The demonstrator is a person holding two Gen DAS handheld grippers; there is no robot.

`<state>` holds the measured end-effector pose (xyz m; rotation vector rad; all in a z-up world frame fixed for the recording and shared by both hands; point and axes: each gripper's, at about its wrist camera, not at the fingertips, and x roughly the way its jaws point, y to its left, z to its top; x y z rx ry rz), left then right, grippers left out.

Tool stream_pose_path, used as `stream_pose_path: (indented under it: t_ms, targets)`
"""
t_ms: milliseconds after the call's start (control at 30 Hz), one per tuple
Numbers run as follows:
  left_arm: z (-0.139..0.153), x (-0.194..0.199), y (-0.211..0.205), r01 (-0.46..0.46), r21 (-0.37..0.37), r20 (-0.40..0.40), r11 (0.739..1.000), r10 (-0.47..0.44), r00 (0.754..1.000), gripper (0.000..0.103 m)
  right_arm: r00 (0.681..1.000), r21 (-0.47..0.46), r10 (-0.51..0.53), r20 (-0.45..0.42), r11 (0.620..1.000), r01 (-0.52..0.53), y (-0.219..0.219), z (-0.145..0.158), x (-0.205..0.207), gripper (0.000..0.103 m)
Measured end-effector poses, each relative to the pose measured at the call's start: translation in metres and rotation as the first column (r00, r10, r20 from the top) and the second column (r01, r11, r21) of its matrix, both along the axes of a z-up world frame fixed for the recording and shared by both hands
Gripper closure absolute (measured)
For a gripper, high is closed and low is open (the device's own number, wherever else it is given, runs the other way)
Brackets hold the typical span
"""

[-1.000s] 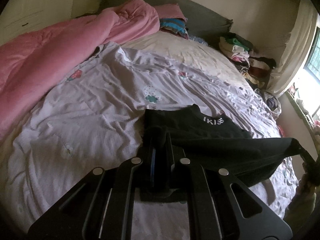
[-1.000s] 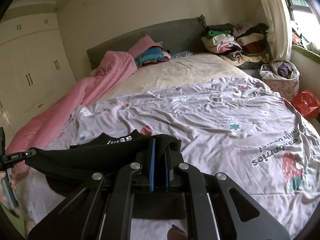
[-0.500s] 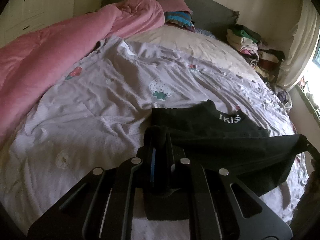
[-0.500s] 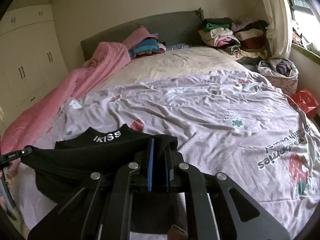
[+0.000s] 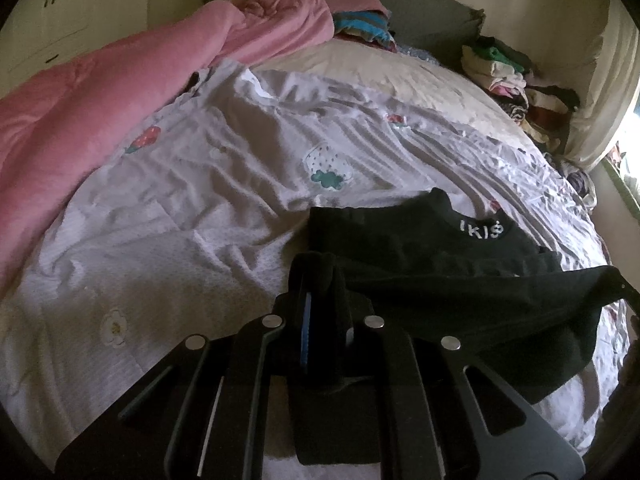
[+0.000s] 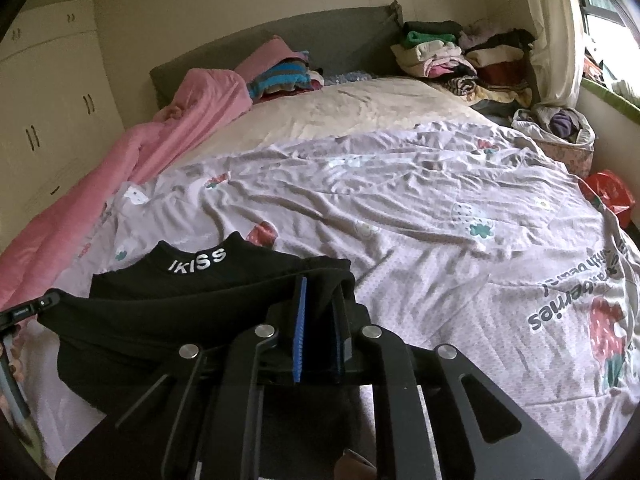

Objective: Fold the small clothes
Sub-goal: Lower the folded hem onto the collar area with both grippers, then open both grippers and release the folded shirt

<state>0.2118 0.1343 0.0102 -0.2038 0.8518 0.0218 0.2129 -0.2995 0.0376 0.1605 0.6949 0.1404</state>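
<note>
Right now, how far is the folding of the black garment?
Done: the collar end of the black garment lies on the strawberry bedcover. In hand: the left gripper and right gripper pinch its other edge above it, jaws starting to open. Left: lay that edge down, probably fold again.

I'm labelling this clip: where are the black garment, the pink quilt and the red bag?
black garment point(image 6: 192, 276): right wrist view, on the fabric just below its white lettering.
pink quilt point(image 5: 88, 112): left wrist view, on its broad middle.
red bag point(image 6: 610, 196): right wrist view, on its crumpled front.
</note>
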Motion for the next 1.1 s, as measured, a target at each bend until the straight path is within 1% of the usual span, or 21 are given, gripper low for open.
stream_pose_path:
  t_ms: [67, 100, 133, 167, 233, 267, 300, 367, 400, 433, 500, 567, 633, 700, 767, 900, 1033, 1067, 1100]
  targets:
    - [-0.003, 0.003, 0.002, -0.005, -0.006, -0.006, 1.000, 0.005, 1.000, 0.098, 1.000, -0.003, -0.005, -0.004, 1.000, 0.005, 0.000, -0.002, 0.002, 0.089]
    - [-0.004, 0.003, 0.002, -0.010, -0.010, -0.006, 1.000, 0.010, 1.000, 0.098, 1.000, -0.009, -0.017, -0.003, 1.000, 0.017, 0.000, -0.003, 0.003, 0.084]
    - [-0.004, 0.002, 0.003, -0.016, -0.011, -0.003, 1.000, 0.016, 1.000, 0.094, 1.000, -0.017, -0.026, 0.001, 1.000, 0.026, 0.000, -0.003, 0.003, 0.080]
    - [-0.001, -0.001, 0.003, -0.029, 0.001, 0.010, 1.000, 0.029, 1.000, 0.086, 0.999, -0.020, -0.031, 0.006, 0.999, 0.031, -0.002, -0.002, 0.002, 0.078]
    - [0.006, -0.007, 0.005, -0.036, 0.003, 0.053, 0.999, 0.036, 0.998, 0.081, 0.999, -0.008, -0.034, 0.010, 0.999, 0.035, -0.005, -0.001, -0.001, 0.072]
    - [0.009, -0.010, 0.006, -0.039, 0.001, 0.064, 0.999, 0.039, 0.997, 0.078, 0.999, -0.002, -0.034, 0.016, 0.999, 0.034, -0.006, 0.000, -0.003, 0.071]
    - [0.013, -0.014, 0.007, -0.041, 0.004, 0.081, 0.999, 0.041, 0.996, 0.078, 0.999, -0.001, -0.032, 0.024, 0.999, 0.032, -0.007, 0.002, -0.006, 0.071]
    - [0.021, -0.022, 0.004, -0.027, 0.022, 0.107, 0.999, 0.025, 0.994, 0.075, 0.999, -0.003, -0.019, 0.030, 1.000, 0.020, -0.007, 0.004, -0.012, 0.068]
    - [0.023, -0.024, 0.002, -0.019, 0.024, 0.114, 1.000, 0.016, 0.993, 0.074, 0.999, 0.000, -0.014, 0.031, 1.000, 0.014, -0.006, 0.005, -0.014, 0.062]
    - [0.024, -0.027, 0.000, -0.011, 0.025, 0.117, 1.000, 0.008, 0.993, 0.072, 0.999, 0.003, -0.005, 0.037, 1.000, 0.005, -0.005, 0.006, -0.018, 0.058]
    - [0.026, -0.032, -0.006, 0.010, 0.020, 0.118, 1.000, -0.012, 0.993, 0.069, 0.999, -0.004, 0.010, 0.043, 1.000, -0.009, -0.001, 0.007, -0.025, 0.058]
    - [0.026, -0.036, -0.012, 0.028, 0.023, 0.120, 0.999, -0.031, 0.992, 0.060, 0.998, -0.014, 0.034, 0.049, 0.999, -0.034, 0.006, 0.009, -0.031, 0.057]
    - [0.024, -0.040, -0.019, 0.050, 0.028, 0.118, 0.998, -0.053, 0.992, 0.054, 0.997, -0.024, 0.051, 0.054, 0.998, -0.050, 0.011, 0.010, -0.036, 0.053]
    - [0.021, -0.044, -0.025, 0.066, 0.033, 0.114, 0.997, -0.070, 0.991, 0.053, 0.996, -0.031, 0.065, 0.059, 0.998, -0.063, 0.017, 0.012, -0.040, 0.050]
    - [0.018, -0.048, -0.030, 0.084, 0.036, 0.107, 0.996, -0.087, 0.990, 0.041, 0.995, -0.037, 0.082, 0.061, 0.996, -0.080, 0.022, 0.013, -0.043, 0.048]
    - [0.007, -0.057, -0.041, 0.119, 0.056, 0.089, 0.991, -0.124, 0.988, 0.041, 0.993, -0.042, 0.107, 0.053, 0.994, -0.105, 0.029, 0.011, -0.049, 0.047]
    - [-0.009, -0.063, -0.049, 0.130, 0.093, 0.062, 0.987, -0.136, 0.989, 0.041, 0.990, -0.053, 0.136, 0.036, 0.990, -0.134, 0.037, 0.004, -0.055, 0.048]
    - [-0.011, -0.064, -0.050, 0.128, 0.101, 0.057, 0.987, -0.134, 0.989, 0.044, 0.989, -0.052, 0.143, 0.030, 0.989, -0.141, 0.039, 0.003, -0.056, 0.051]
    - [-0.016, -0.064, -0.050, 0.125, 0.114, 0.046, 0.986, -0.131, 0.990, 0.050, 0.988, -0.055, 0.154, 0.019, 0.987, -0.153, 0.041, -0.001, -0.057, 0.060]
